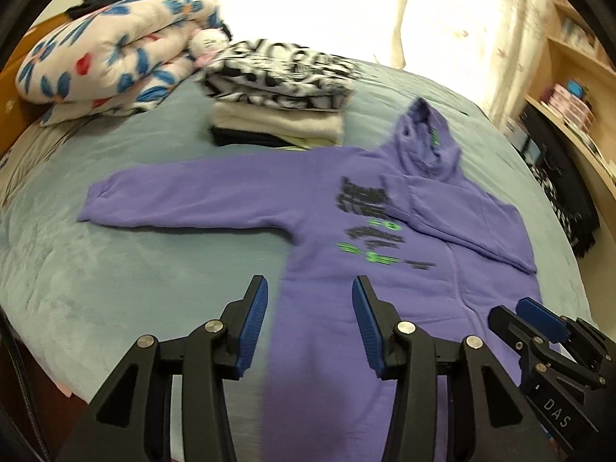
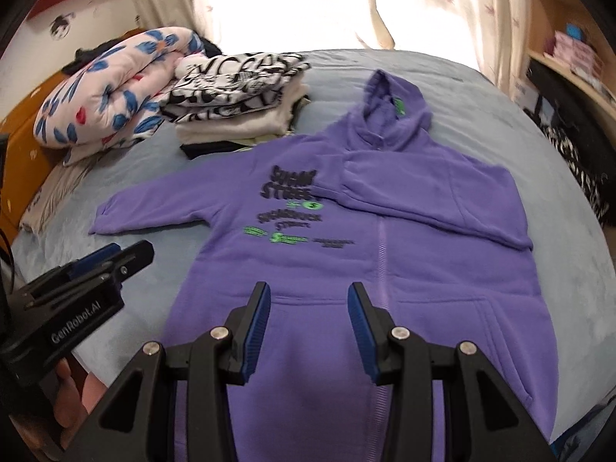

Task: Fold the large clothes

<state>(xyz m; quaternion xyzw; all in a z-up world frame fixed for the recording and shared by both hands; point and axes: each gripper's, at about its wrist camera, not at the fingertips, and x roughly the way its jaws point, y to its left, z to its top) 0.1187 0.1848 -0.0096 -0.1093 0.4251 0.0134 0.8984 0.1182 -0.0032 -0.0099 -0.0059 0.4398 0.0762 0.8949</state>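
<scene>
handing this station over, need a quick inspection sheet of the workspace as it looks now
surface: grey-blue bedspread, soft and rumpled
job's things: purple hoodie lies front up; one sleeve folded across the chest, the other spread out flat
clutter: stack of folded clothes and floral quilt at the far side; small plush toy between them
grippers: left gripper open, right gripper open, both above the hoodie's hem, holding nothing
cables: dark cord at the edge of the right wrist view
surroundings: curtains, wooden shelves
</scene>
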